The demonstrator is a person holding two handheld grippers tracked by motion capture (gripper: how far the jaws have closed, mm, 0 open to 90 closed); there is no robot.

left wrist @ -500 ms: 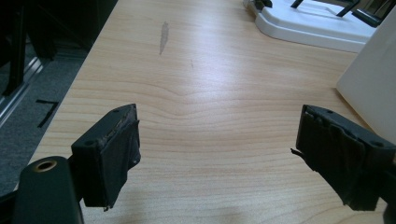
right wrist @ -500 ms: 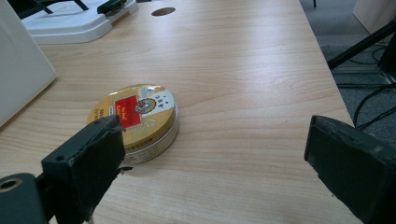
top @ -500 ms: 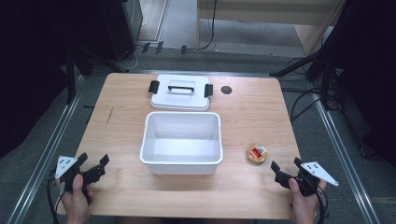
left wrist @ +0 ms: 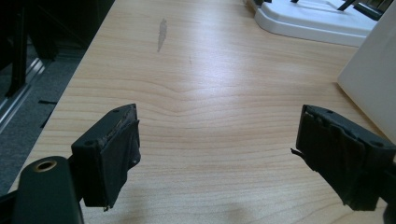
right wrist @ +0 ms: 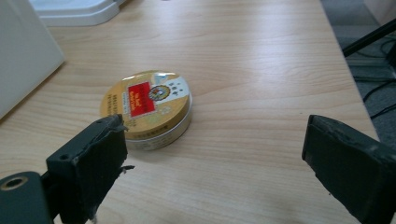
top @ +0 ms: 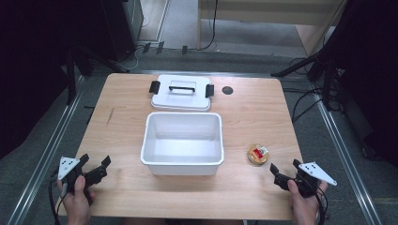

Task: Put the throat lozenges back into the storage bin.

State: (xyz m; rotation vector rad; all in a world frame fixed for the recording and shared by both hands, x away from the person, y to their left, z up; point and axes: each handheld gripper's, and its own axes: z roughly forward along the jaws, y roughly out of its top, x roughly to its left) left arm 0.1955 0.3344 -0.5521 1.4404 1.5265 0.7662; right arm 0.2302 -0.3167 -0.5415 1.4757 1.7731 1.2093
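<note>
A small round gold tin (top: 258,154) with a red label lies on the wooden table, right of the open white box (top: 182,142). In the right gripper view the tin (right wrist: 146,109) sits just beyond the left jaw. My right gripper (top: 284,172) is near the front right edge, open, a short way from the tin. At the front left my left gripper (top: 95,162) stands open over bare wood, with nothing between its jaws (left wrist: 219,149). The white lid (top: 181,93) with black handle and clips lies flat behind the box.
A small dark round spot (top: 227,90) marks the table right of the lid. The box wall (left wrist: 373,79) stands to the right ahead of the left gripper. Metal rails, cables and dark stands flank the table on the floor.
</note>
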